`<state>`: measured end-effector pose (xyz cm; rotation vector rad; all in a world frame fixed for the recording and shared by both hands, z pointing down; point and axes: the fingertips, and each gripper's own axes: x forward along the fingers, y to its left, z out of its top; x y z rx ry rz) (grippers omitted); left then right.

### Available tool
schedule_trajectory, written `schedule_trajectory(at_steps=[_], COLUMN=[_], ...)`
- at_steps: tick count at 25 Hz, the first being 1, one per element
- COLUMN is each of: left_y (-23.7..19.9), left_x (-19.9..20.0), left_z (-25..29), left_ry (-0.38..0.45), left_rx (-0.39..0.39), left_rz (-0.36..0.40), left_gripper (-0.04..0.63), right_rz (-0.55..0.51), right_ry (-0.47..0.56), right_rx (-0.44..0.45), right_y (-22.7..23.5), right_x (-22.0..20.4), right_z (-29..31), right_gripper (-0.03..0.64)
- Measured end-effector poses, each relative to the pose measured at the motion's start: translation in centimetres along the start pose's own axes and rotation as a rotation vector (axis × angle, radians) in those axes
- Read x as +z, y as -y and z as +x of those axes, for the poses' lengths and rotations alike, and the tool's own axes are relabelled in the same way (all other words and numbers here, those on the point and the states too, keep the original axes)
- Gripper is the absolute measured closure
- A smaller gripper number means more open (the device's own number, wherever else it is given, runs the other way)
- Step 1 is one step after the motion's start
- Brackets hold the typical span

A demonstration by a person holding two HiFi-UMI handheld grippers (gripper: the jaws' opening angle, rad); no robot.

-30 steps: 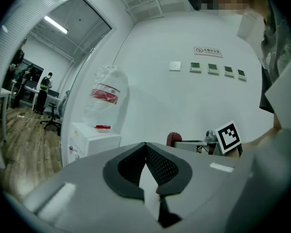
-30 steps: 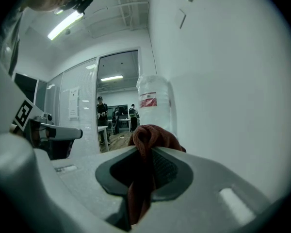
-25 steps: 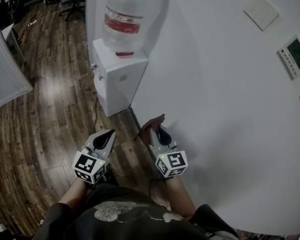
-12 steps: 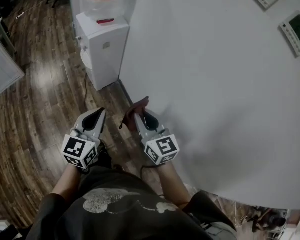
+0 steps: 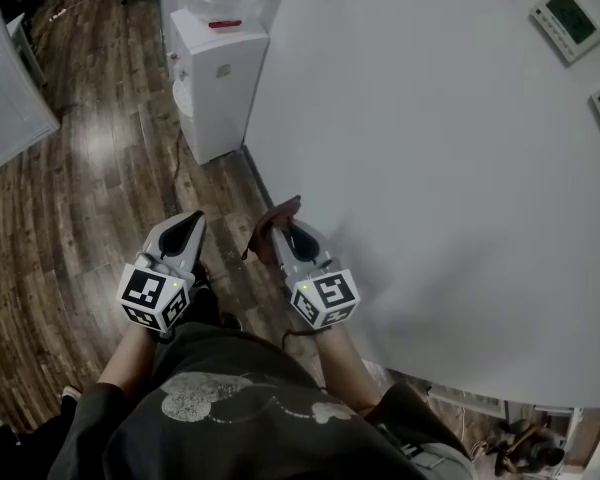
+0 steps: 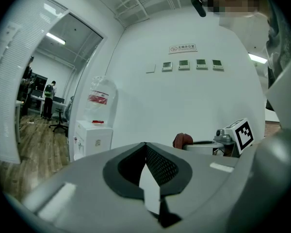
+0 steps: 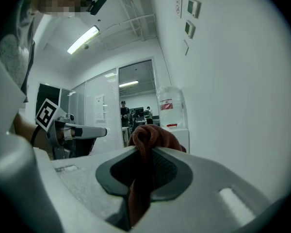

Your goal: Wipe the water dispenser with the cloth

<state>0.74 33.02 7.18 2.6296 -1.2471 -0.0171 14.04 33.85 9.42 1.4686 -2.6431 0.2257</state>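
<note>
Right tongs [image 5: 282, 232] clamp the cloth [image 5: 273, 215]; left tongs [image 5: 190, 224] closed, empty. Water dispenser [image 5: 216, 80] stands well apart; wiping not begun.

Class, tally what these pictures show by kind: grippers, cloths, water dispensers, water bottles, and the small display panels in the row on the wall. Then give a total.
Grippers: 2, the left gripper and the right gripper
Cloth: 1
Water dispenser: 1
Water bottle: 1
Wall panels: 4
Total: 9
</note>
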Motion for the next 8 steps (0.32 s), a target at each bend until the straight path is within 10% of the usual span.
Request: schedule_trajectory(at_steps=[8], left_y=[1.15], left_x=[-0.6], left_z=[-1.33], left_ry=[-0.005], left_rx=[0.03], left_rz=[-0.004], left_gripper=[0.575], right_rz=[0.005], right_ry=[-0.012], right_rx=[0.041], right_y=[-0.89], right_x=[-0.9], right_z=[-0.44], right_gripper=[0.575])
